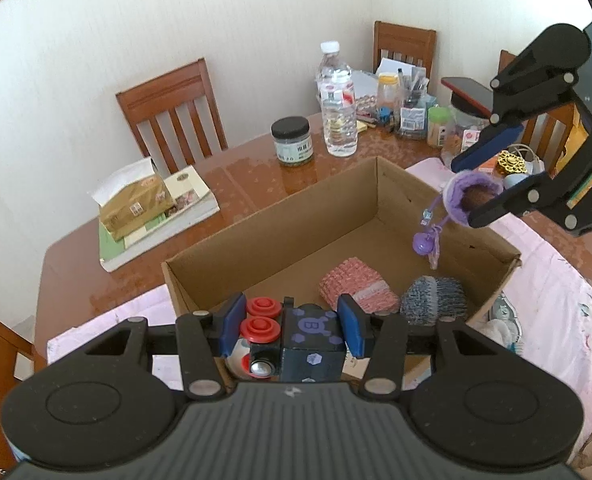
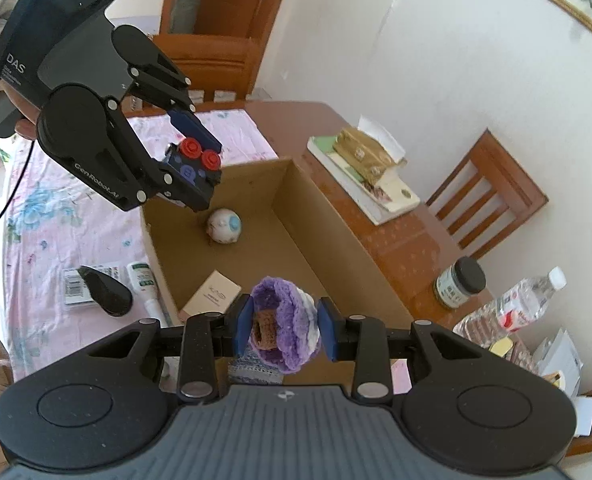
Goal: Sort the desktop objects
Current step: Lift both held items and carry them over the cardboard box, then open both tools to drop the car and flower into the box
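My left gripper is shut on a dark blue cube toy with two red buttons, held above the near end of an open cardboard box. It also shows in the right wrist view. My right gripper is shut on a purple crocheted pouch over the box's other end; in the left wrist view the pouch dangles a purple charm. In the box lie a pink knitted piece, a blue-grey knitted piece, a white ball and a small beige box.
The box stands on a brown table with a pink floral cloth. On the cloth lie a black object and a white tube. A dark-lidded jar, water bottle, tissue pack on books and chairs surround it.
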Demonstrator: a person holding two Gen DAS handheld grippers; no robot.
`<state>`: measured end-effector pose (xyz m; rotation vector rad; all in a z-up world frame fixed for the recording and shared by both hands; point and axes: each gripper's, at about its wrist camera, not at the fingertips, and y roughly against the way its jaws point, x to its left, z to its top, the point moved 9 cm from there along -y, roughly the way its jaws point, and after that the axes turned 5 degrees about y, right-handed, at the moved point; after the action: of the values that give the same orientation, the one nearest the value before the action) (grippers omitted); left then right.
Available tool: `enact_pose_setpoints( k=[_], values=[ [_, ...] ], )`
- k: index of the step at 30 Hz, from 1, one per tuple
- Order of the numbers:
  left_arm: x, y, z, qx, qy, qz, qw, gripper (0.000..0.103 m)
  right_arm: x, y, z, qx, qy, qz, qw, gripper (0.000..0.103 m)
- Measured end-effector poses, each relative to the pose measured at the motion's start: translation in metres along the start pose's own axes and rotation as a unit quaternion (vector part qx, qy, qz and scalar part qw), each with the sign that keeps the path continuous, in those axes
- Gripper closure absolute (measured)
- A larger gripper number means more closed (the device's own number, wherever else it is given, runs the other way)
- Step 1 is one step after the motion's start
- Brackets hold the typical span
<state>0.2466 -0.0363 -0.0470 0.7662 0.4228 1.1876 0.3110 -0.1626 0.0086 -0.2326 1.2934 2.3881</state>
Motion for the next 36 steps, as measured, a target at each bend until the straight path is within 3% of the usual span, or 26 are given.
enact_pose_setpoints(
  k=[14,16,18,22,23,26,29,30,36],
  values=[
    [0.003,-0.047,0.007,0.026,-0.007,-0.003,0.9996,0.054,-0.005,-0.049,-0.014,0.045,-0.04,0.008,0.998,0.063],
    [0.004,-0.051,0.008,0.028,-0.008,-0.002,0.9996,0.053,-0.007,-0.049,-0.014,0.044,-0.045,-0.003,0.998,0.057],
    [0.004,-0.056,0.009,0.031,-0.009,-0.002,0.9995,0.053,-0.009,-0.047,-0.014,0.045,-0.051,-0.01,0.998,0.042],
    [0.002,-0.065,0.01,0.037,-0.01,-0.004,0.9993,0.053,-0.01,-0.038,-0.016,0.038,-0.063,-0.025,0.997,0.025],
    [0.001,-0.067,0.01,0.038,-0.01,-0.003,0.9992,0.051,-0.009,-0.035,-0.016,0.035,-0.066,-0.026,0.997,0.018],
    [0.0,-0.073,0.01,0.041,-0.01,-0.004,0.9991,0.045,-0.006,-0.028,-0.02,0.032,-0.071,-0.031,0.996,0.011],
    [-0.001,-0.075,0.01,0.042,-0.007,-0.004,0.9991,0.019,-0.005,-0.021,-0.026,0.031,-0.077,-0.04,0.996,0.003],
    [-0.001,-0.074,0.01,0.039,-0.007,0.0,0.9992,0.016,-0.004,-0.018,-0.027,0.03,-0.08,-0.042,0.995,0.001],
    [-0.005,-0.069,0.006,0.042,-0.024,0.001,0.9988,0.013,-0.004,-0.008,-0.039,0.03,-0.101,-0.045,0.993,0.0]
  ],
)
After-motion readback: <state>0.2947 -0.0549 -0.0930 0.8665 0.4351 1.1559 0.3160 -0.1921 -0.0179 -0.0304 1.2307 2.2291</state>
